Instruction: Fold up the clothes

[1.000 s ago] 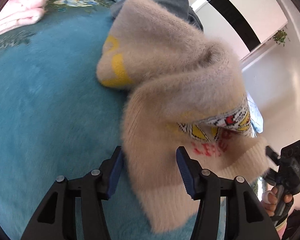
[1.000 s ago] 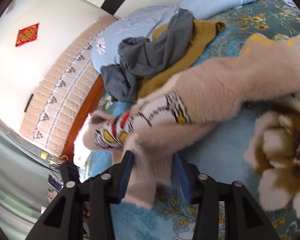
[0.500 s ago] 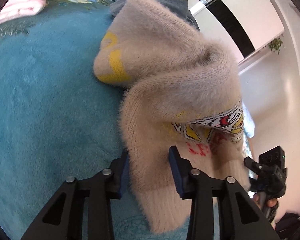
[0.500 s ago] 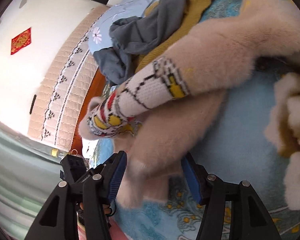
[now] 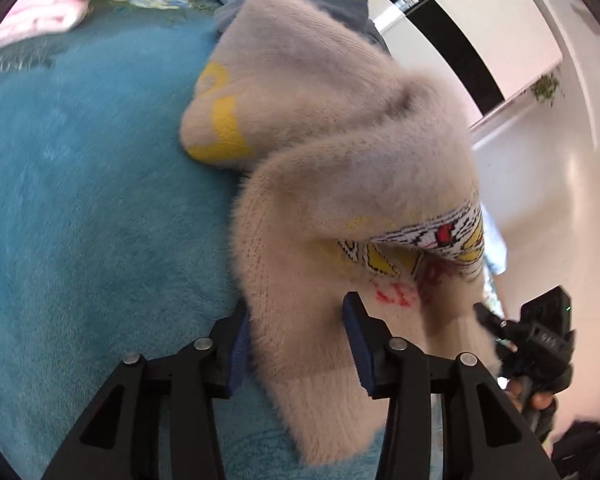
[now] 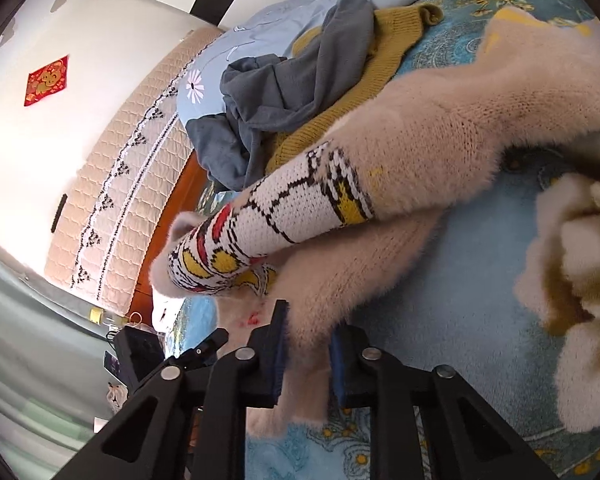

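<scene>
The ribbed hem of the beige fuzzy sweater (image 5: pixel 320 208) is held between the blue pads of the left gripper (image 5: pixel 296 344), whose jaws have just been opening slightly yet remain pressed into the knit. The same hem is pinched further along by the right gripper (image 6: pixel 306 354), whose jaws have just been closing onto a thin fold of it. Just beyond both claws a patterned white, yellow and red sleeve (image 6: pixel 268 224) is draped across the body of the sweater; in the left wrist view the right gripper is seen off to the right side of the left claw.

Farther ahead, the bulk of the sweater lies bunched on the blue plush blanket (image 5: pixel 80 200). Beyond the right claw, a grey garment (image 6: pixel 292 88) and a mustard knit (image 6: pixel 384 52) are piled against a pale blue pillow (image 6: pixel 260 40).

The step in hand is judged to be securing the hem with both claws. Next, the hem would likely need to be drawn apart and pulled taut so the sweater can be spread flat before any fold is made.
</scene>
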A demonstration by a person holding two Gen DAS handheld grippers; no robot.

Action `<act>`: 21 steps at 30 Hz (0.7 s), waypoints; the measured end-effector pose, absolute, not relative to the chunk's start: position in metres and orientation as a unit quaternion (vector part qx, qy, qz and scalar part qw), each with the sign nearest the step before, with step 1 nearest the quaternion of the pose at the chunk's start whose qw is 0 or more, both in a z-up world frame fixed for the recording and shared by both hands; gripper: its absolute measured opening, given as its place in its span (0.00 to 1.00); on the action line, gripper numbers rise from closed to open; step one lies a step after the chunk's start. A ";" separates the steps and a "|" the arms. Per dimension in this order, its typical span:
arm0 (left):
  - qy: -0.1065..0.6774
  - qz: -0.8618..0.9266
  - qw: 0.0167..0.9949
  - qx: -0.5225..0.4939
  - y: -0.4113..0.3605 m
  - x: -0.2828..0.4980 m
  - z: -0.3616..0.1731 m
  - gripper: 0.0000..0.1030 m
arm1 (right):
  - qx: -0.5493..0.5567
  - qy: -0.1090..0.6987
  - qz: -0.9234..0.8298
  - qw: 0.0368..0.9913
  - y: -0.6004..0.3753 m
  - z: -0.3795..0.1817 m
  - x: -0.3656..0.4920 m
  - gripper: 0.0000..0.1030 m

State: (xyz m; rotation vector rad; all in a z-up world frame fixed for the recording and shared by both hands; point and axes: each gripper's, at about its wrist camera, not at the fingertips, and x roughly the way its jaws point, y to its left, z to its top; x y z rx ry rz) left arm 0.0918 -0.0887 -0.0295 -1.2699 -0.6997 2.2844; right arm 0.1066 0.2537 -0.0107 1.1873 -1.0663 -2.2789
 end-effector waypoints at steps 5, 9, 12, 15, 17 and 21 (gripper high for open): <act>-0.274 0.829 0.182 -0.452 -0.102 0.097 -0.031 0.11 | 0.412 -0.388 -0.803 0.185 0.260 -0.012 0.109 0.18; -0.282 0.839 0.183 -0.428 -0.109 0.108 -0.018 0.10 | 0.403 -0.382 -0.811 0.183 0.259 -0.007 0.112 0.16; -0.278 0.852 0.185 -0.403 -0.117 0.120 0.003 0.10 | 0.386 -0.394 -0.814 0.180 0.262 0.002 0.122 0.13; -0.282 0.866 0.184 -0.370 -0.138 0.137 0.029 0.10 | 0.366 -0.402 -0.817 0.192 0.259 0.017 0.135 0.12; -0.286 0.871 0.183 -0.355 -0.145 0.148 0.041 0.09 | 0.351 -0.403 -0.817 0.215 0.253 0.031 0.146 0.12; -0.283 0.872 0.179 -0.356 -0.149 0.109 0.039 0.10 | 0.323 -0.382 -0.827 0.258 0.237 0.059 0.167 0.12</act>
